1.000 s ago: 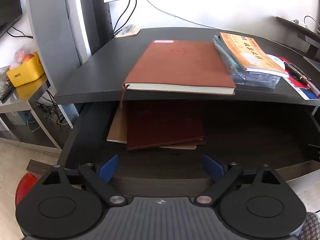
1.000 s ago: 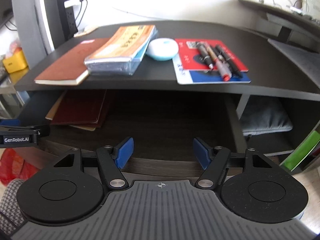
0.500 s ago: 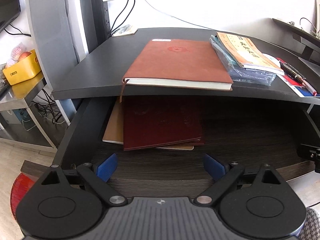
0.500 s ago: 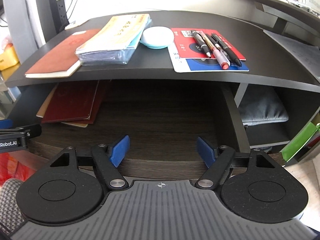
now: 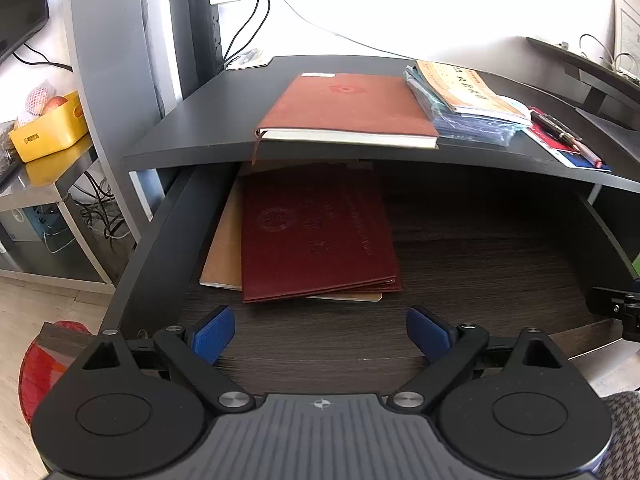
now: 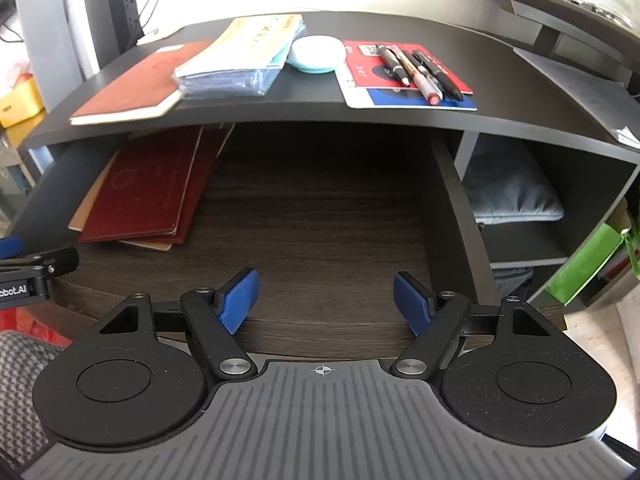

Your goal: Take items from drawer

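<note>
The dark wood drawer (image 5: 480, 248) is pulled open under the black desk top (image 5: 200, 128). In its left part lies a dark red folder (image 5: 316, 232) on a tan notebook (image 5: 220, 248); they also show in the right wrist view as folder (image 6: 148, 196) and notebook (image 6: 82, 212). My left gripper (image 5: 320, 334) is open and empty above the drawer's front edge, just short of the folder. My right gripper (image 6: 326, 300) is open and empty over the drawer's (image 6: 320, 216) bare right part.
On the desk top lie a brown notebook (image 5: 352, 108), a bagged orange booklet (image 6: 240, 60), a white round case (image 6: 316, 54), and pens (image 6: 416, 68) on a red-blue card. A grey cushion (image 6: 508, 192) fills the right shelf. A yellow bin (image 5: 48, 128) stands left.
Both grippers have risen and tilted down over the drawer, so more of its inside and the red folder shows. Their jaws stay open.
</note>
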The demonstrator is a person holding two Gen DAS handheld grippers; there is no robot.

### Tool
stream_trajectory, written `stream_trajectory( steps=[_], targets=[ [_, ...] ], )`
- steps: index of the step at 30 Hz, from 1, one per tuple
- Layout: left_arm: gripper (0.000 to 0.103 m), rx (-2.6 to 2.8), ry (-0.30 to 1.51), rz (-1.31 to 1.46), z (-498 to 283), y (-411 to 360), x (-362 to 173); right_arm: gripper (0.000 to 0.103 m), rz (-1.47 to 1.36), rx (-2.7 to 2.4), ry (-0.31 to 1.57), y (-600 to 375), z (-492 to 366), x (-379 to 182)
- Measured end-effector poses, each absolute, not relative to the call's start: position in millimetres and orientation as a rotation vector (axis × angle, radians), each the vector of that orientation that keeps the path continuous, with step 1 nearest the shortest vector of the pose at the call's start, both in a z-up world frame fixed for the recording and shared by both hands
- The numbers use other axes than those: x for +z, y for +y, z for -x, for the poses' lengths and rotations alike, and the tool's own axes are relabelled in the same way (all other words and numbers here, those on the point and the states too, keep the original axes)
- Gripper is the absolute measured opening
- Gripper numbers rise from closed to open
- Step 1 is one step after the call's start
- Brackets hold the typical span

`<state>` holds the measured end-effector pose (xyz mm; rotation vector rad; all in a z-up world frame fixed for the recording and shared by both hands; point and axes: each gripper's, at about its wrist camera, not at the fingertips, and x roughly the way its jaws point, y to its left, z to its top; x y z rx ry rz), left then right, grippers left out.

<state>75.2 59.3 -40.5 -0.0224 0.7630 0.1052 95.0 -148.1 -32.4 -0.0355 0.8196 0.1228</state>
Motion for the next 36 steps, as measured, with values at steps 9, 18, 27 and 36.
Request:
stream_trajectory(
  steps=[9, 18, 27, 36],
  targets=[
    [0.092, 0.085, 0.777, 0.029, -52, 60, -42, 0.078, 0.032, 0.145, 0.886, -153, -75, -31],
    [0.094, 0.058, 0.772, 0.043, -44, 65, -39, 0.079, 0.042, 0.117, 0.924, -146, -71, -31],
    [0.094, 0.050, 0.792, 0.046, -49, 72, -39, 0.081, 0.085, 0.108, 0.953, -133, -79, -32],
    [0.093, 0.045, 0.806, 0.058, -49, 76, -36, 0.081, 0.136, 0.116, 0.985, -121, -86, -31]
  ],
)
